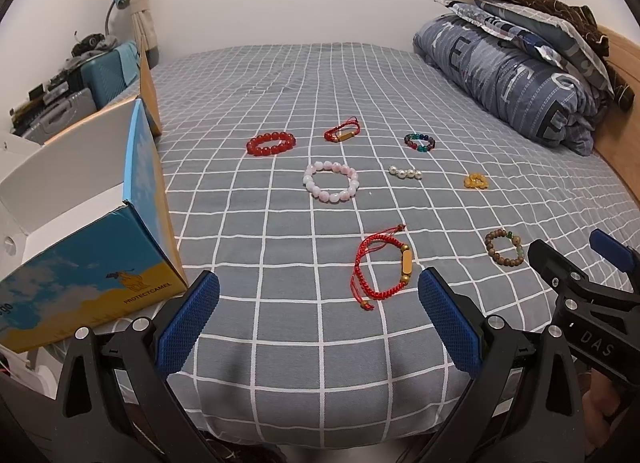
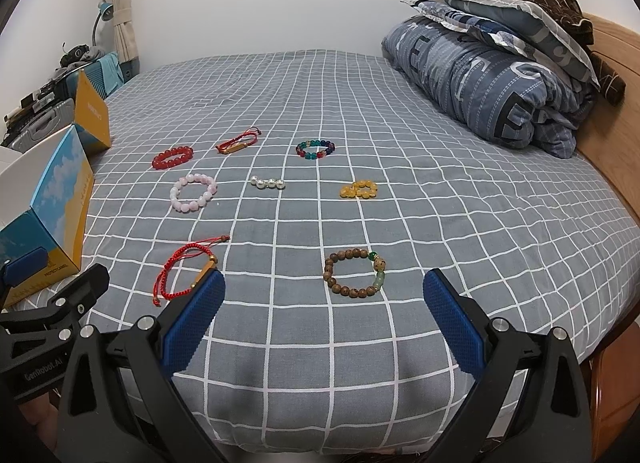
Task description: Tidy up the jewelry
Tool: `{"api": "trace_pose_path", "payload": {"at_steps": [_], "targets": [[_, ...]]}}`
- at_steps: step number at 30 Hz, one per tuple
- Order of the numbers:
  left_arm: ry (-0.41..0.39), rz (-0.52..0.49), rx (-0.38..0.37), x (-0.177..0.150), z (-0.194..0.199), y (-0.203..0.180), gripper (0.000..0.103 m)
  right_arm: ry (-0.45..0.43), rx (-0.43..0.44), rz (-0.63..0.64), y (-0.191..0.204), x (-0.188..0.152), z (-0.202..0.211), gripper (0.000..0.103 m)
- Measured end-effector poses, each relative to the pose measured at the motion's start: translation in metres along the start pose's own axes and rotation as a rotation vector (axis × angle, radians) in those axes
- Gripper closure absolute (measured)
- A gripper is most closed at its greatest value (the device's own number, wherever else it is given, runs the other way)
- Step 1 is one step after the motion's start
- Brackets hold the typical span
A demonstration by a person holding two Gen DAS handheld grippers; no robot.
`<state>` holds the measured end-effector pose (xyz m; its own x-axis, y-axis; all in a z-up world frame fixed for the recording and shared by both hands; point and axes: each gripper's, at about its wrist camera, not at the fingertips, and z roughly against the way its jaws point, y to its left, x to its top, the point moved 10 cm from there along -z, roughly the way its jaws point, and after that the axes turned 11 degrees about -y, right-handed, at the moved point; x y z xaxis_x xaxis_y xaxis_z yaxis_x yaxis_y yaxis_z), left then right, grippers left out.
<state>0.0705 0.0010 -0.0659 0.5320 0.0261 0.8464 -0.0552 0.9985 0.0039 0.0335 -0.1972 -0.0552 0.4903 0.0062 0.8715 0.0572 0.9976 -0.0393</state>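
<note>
Several bracelets lie on the grey checked bed sheet (image 1: 280, 231). A red cord bracelet (image 1: 382, 269) with a gold tube lies just ahead of my open, empty left gripper (image 1: 318, 303). A brown wooden bead bracelet (image 2: 355, 272) lies just ahead of my open, empty right gripper (image 2: 324, 305). Farther back lie a pink bead bracelet (image 1: 331, 181), a red bead bracelet (image 1: 271, 143), a second red cord bracelet (image 1: 343, 131), a multicoloured bead bracelet (image 1: 419, 142), a pearl string (image 1: 405, 172) and a yellow bead bracelet (image 1: 476, 180). An open blue and yellow box (image 1: 92, 263) stands at the left.
A rolled blue quilt (image 2: 492, 91) with folded blankets on it lies at the far right against the wooden headboard (image 2: 608, 135). Suitcases and clutter (image 1: 68, 99) stand left of the bed. The bed's front edge is just below both grippers.
</note>
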Motion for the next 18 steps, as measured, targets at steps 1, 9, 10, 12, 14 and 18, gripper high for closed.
{"api": "trace_pose_path", "payload": {"at_steps": [1, 9, 10, 12, 14, 18], "targets": [[0.0, 0.001, 0.0, 0.0001, 0.0, 0.0, 0.006, 0.0, 0.0, 0.0, 0.0, 0.0, 0.0, 0.008], [0.0, -0.002, 0.002, 0.0002, 0.0001, 0.0, 0.006, 0.0, 0.001, -0.001, 0.0001, -0.0001, 0.0001, 0.008], [0.0, -0.001, 0.001, 0.0001, 0.0, 0.0001, 0.006, -0.001, 0.0, -0.001, -0.0008, -0.0001, 0.0, 0.008], [0.0, -0.002, 0.001, 0.0001, 0.0, 0.0, 0.006, 0.0, 0.0, -0.002, -0.0013, -0.0001, -0.0002, 0.008], [0.0, -0.001, 0.001, 0.0001, 0.0, 0.0, 0.006, -0.001, -0.001, 0.0, -0.0013, 0.0, -0.0002, 0.008], [0.0, -0.002, 0.002, -0.0001, -0.0001, -0.0001, 0.006, -0.002, -0.001, -0.001, -0.0014, -0.0001, -0.0001, 0.008]]}}
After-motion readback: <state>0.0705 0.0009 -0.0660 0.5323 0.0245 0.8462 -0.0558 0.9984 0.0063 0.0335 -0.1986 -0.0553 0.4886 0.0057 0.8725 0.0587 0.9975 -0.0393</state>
